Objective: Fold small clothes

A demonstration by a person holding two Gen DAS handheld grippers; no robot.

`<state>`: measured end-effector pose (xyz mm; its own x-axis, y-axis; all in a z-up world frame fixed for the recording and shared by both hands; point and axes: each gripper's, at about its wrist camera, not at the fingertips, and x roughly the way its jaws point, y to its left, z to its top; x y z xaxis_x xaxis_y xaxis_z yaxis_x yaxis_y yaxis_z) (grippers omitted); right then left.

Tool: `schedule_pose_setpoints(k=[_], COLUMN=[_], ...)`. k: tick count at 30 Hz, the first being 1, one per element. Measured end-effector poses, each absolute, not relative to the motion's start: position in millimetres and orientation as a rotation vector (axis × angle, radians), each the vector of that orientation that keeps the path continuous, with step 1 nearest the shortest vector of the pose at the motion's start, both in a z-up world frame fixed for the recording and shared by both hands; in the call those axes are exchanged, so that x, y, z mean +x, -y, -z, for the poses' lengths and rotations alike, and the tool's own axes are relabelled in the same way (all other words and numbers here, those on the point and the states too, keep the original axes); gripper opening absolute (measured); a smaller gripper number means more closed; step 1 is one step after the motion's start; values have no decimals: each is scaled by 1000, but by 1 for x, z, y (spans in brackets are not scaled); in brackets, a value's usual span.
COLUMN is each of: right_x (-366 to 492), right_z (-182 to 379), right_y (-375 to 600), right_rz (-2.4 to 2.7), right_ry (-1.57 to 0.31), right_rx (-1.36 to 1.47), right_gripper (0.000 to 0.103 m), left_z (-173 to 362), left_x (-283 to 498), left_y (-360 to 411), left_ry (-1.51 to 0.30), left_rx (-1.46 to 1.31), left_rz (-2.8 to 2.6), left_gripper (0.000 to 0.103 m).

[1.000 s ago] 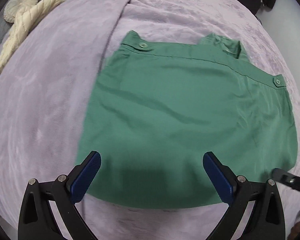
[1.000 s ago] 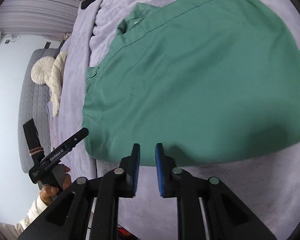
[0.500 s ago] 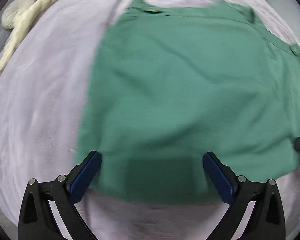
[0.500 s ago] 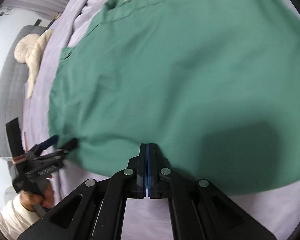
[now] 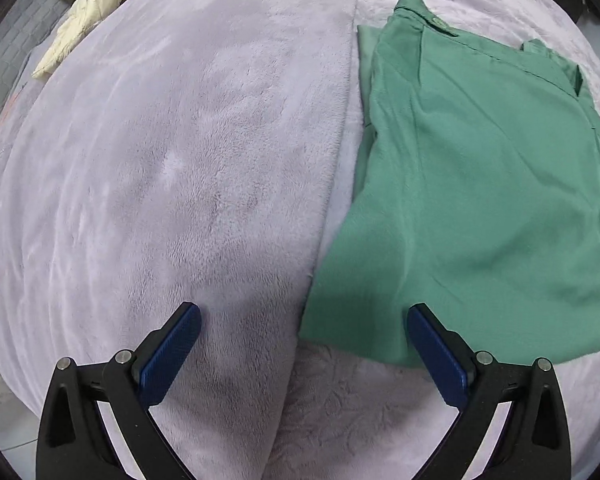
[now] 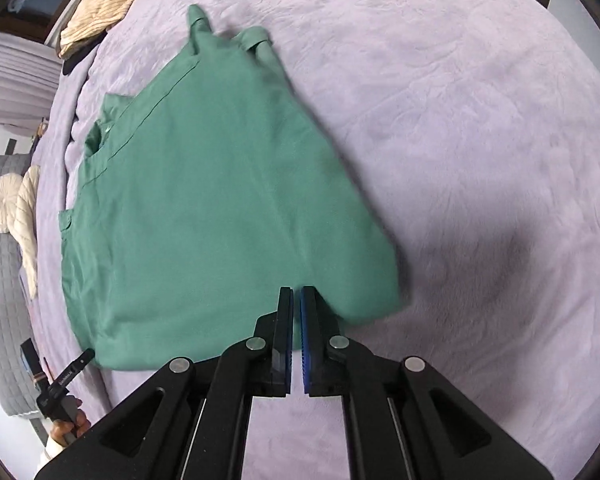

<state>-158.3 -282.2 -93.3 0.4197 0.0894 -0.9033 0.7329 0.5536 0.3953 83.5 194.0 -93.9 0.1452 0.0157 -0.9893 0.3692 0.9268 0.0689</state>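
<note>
My right gripper (image 6: 294, 312), jaws nearly pressed together, hovers over the green cotton garment's (image 6: 220, 208) near hem; my spread left gripper (image 5: 300, 354) straddles its corner.

The green garment (image 6: 220, 208) is smooth, matt woven cloth. It lies on a lilac blanket (image 5: 180, 168) of soft, fuzzy fleece. The ribbed pads (image 5: 168, 356) look like blue rubbery plastic.

Garment (image 6: 216, 208) is lying flat on the bed (image 6: 480, 140), its buttoned waistband at the far end. Right tool (image 6: 295, 300) is sitting over the near hem; left tool (image 5: 302, 328) is straddling the garment's near-left corner. Folded knitwear (image 6: 108, 0) is lying beyond the garment; a jacket (image 5: 96, 4) is lying far left.
</note>
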Motion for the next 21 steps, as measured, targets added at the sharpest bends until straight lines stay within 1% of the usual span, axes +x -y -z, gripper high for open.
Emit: schedule_pose_setpoints(k=[6, 8, 9, 10, 11, 12, 16, 17, 18, 21], right_x=[-147, -142, -144, -142, -138, -133, -112, -108, -103, -86], right_z=[88, 88, 88, 88, 87, 86, 81, 81, 81, 81], right_y=[243, 227, 222, 214, 206, 199, 174, 168, 163, 143], right_rz=[371, 346, 338, 331, 326, 317, 279, 270, 261, 231], right_ry=[-1105, -1117, -1123, -1129, -1134, -1139, -1154, -1158, -1163, -1181], right_rx=[961, 970, 968, 962, 956, 947, 911, 903, 897, 874], right_gripper=[7, 11, 17, 27, 35, 47, 61, 66, 68, 69], left_z=[55, 43, 38, 32, 28, 23, 17, 17, 19, 23], left_x=[61, 54, 52, 53, 51, 55, 62, 63, 64, 73], left_y=[-204, -212, -214, -213, -216, -217, -226, -229, -230, -233], left_ry=[-1382, -1360, -1347, -1335, -1325, -1320, -1304, -1311, -1319, -1329], left_rx=[307, 305, 296, 285, 274, 266, 266, 259, 245, 195], left_rz=[306, 298, 306, 316, 323, 328, 321, 324, 333, 345], left_gripper=[103, 103, 103, 103, 103, 103, 103, 103, 103, 103])
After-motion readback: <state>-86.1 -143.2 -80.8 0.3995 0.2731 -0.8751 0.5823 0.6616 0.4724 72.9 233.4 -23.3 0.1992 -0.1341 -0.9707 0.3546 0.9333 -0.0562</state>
